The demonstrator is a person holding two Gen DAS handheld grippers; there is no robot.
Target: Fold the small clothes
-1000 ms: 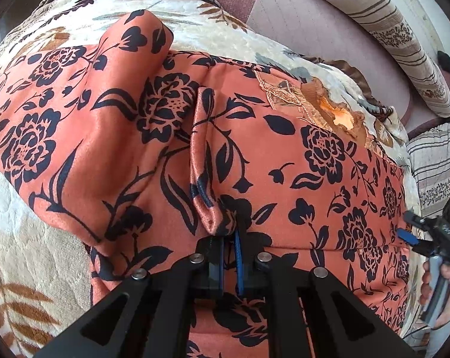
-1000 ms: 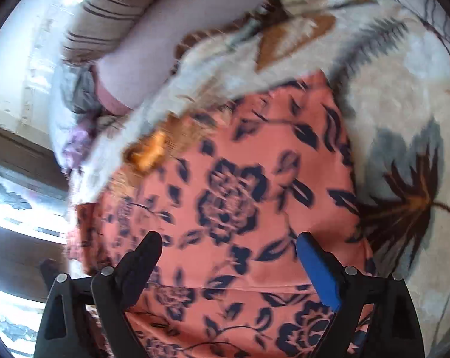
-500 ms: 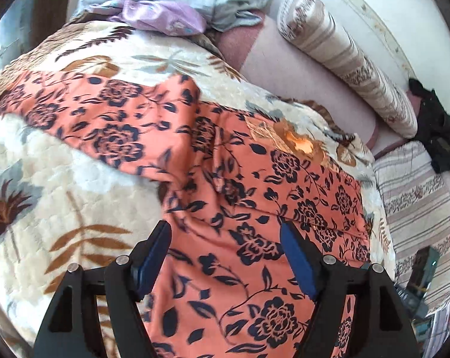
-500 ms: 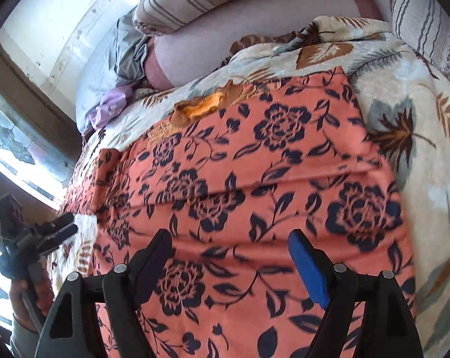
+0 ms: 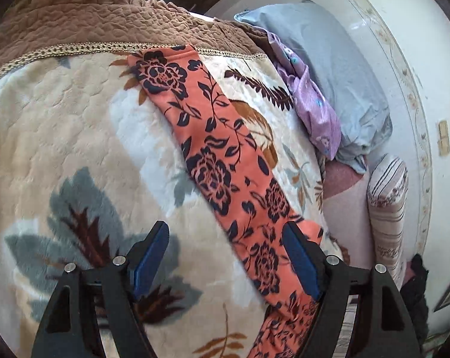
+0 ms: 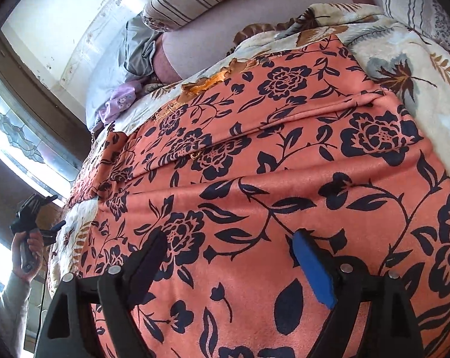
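An orange garment with dark navy flowers (image 6: 284, 179) lies spread on a cream leaf-patterned bedspread (image 5: 61, 149). In the left wrist view one long sleeve or leg of it (image 5: 216, 155) stretches away toward the brown border. My left gripper (image 5: 226, 256) is open and empty above the bedspread, beside that strip. My right gripper (image 6: 229, 256) is open and empty, close above the wide body of the garment. The left gripper also shows far left in the right wrist view (image 6: 31, 217), held in a hand.
A lilac garment (image 5: 311, 110) and a grey-blue cloth (image 5: 338, 74) lie at the head of the bed by the white wall. A striped bolster (image 5: 386, 208) lies along the pink sheet. The bedspread's brown quilted border (image 5: 91, 26) marks the far edge. A window is at left (image 6: 13, 137).
My left gripper let go of the garment, opened and swung away left, now facing the outstretched strip. My right gripper stayed open and came lower over the garment.
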